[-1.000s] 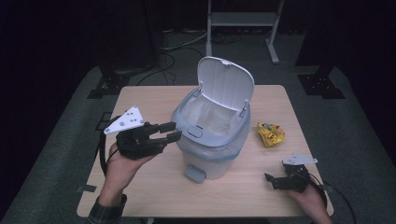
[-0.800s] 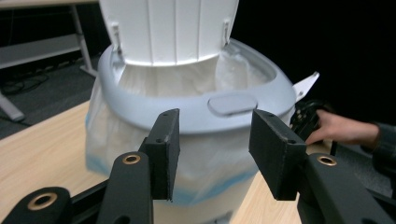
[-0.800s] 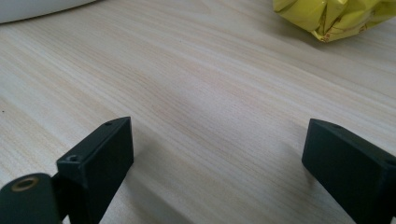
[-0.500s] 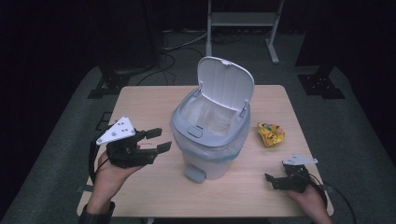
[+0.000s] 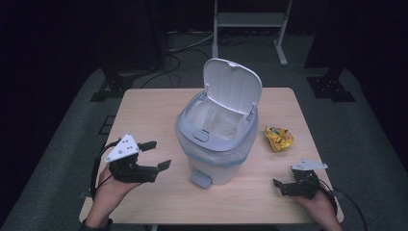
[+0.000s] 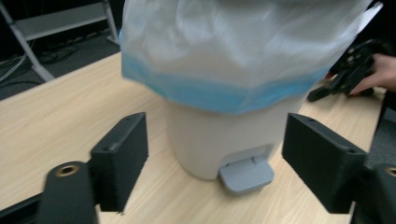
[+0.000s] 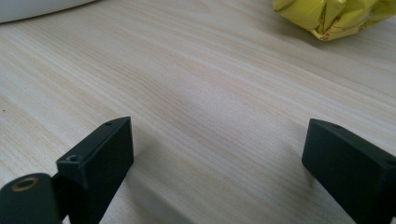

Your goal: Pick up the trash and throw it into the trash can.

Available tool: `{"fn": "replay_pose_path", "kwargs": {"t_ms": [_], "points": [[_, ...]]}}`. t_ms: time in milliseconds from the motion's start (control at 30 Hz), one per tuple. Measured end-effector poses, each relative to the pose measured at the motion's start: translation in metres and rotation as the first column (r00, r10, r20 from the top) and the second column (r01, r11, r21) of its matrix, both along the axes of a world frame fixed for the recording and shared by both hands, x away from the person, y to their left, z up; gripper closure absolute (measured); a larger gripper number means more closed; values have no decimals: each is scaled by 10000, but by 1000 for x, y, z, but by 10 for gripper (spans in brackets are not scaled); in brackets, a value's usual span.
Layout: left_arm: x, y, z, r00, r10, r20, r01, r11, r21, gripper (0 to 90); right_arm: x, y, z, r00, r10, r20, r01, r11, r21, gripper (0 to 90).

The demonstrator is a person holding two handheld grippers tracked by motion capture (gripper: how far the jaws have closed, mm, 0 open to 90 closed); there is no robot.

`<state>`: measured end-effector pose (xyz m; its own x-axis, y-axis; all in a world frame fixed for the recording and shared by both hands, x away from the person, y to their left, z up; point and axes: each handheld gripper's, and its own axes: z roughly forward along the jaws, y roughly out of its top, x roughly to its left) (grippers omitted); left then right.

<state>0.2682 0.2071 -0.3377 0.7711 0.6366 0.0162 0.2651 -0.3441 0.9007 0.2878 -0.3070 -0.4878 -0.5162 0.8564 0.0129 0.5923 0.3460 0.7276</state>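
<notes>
A white pedal bin (image 5: 216, 144) stands mid-table, its lid (image 5: 233, 86) raised and a clear liner with a blue hem (image 6: 224, 88) folded over its rim. Its grey pedal (image 5: 201, 179) faces the table's front edge. My left gripper (image 5: 159, 154) hovers low to the left of the bin and points at it. Its jaws have just been opening and hold nothing; in the left gripper view the bin's base (image 6: 205, 140) and pedal (image 6: 246, 173) lie beyond them. My right gripper (image 5: 280, 187) rests open and empty at the front right. A crumpled yellow wrapper (image 5: 279, 138) lies just beyond it.
The wooden table (image 5: 144, 110) has bare room on the left, behind the bin, and along the front edge. In the right gripper view the wrapper (image 7: 336, 14) is at the top right and the bin's foot (image 7: 37, 7) at the top left. The floor around is dark, with cables and stands.
My left gripper has drawn back from the bin's rim, sunk toward the table's left front, and spread its jaws wider. The right gripper, bin and wrapper have not moved.
</notes>
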Motion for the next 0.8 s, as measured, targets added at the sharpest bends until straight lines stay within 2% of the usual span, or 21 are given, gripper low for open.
{"fn": "replay_pose_path", "kwargs": {"t_ms": [200, 467, 800], "points": [[4, 2, -24, 9994, 337, -42, -336, 9991, 269, 115, 0, 0, 0, 10000, 2, -1, -2, 10000, 2, 78], [15, 4, -55, 9973, 583, -444, -551, 9960, 702, 48, 0, 0, 0, 10000, -7, -6, 7, 10000, 7, 78], [26, 1, -87, 9947, 584, -851, -460, 9890, 1407, 18, 0, -2, 0, 9999, 119, 12, -119, 9999, -23, 78]]}}
